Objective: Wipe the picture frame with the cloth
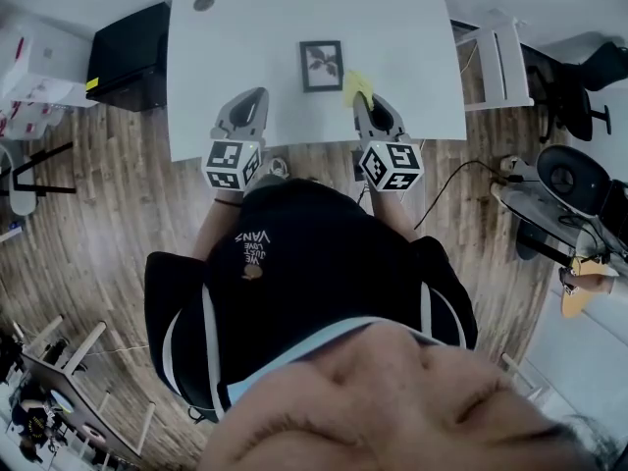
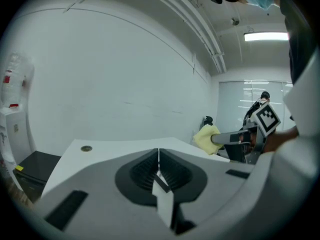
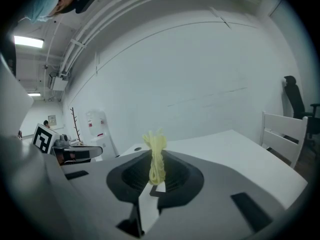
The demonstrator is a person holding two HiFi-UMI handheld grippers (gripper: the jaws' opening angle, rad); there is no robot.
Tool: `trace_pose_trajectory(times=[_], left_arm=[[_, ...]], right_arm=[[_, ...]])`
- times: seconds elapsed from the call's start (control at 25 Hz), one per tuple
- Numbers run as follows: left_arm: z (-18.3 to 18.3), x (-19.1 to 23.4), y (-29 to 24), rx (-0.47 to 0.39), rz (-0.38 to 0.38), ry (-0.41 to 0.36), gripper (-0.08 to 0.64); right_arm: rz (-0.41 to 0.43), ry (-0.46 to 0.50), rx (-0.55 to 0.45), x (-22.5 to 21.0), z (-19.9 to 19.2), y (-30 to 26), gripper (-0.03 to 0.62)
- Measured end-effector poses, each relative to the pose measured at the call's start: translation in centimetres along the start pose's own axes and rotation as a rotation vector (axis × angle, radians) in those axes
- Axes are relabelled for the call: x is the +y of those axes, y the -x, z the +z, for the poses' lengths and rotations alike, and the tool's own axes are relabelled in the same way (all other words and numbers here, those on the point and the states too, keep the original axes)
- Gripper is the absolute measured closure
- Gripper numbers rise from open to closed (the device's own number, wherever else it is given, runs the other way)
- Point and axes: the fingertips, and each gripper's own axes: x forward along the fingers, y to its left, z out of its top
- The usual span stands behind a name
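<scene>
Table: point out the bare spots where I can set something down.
Bare: between the picture frame and the grommet; also the table right of the cloth. Crowded: the near edge, by the left tool and right tool.

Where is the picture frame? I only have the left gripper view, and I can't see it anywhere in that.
Observer: The head view shows the picture frame lying flat on the white table, ahead of both grippers.
Operator: Is the yellow cloth actually clamped?
Observer: Yes. In the right gripper view, the right hand-held gripper has its jaws shut on the cloth, which stands bunched between them.
Operator: How close is the cloth to the frame?
Observer: From the head view, it sits just beside the frame's lower right corner. I cannot tell whether they are touching.
</scene>
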Motion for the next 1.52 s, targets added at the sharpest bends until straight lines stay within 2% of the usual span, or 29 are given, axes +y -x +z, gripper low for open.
trace_pose_trajectory(times=[0.52,0.8,1.2,1.52], left_arm=[[-0.4,3.2,-1.7,0.021,-0.105,-0.017,0.542],[-0.5,3.5,-2.6,0.033,-0.129,-0.010,0.543],[1.4,3.0,-5.8,0.016,-0.104,-0.007,0.543],[2.2,3.1,-7.4,0.003,-0.041,0.007,0.543]], right_arm=[[-0.087,-0.031,-0.006,1.4,-0.7,-2.6,0.546],[-0.096,-0.033,0.017,1.4,-1.0,-3.6,0.546],[-0.044,-0.018,0.014,-1.0,1.3,-6.3,0.546],[0.021,-0.015,0.025,-2.5,2.5,-8.5,0.546]])
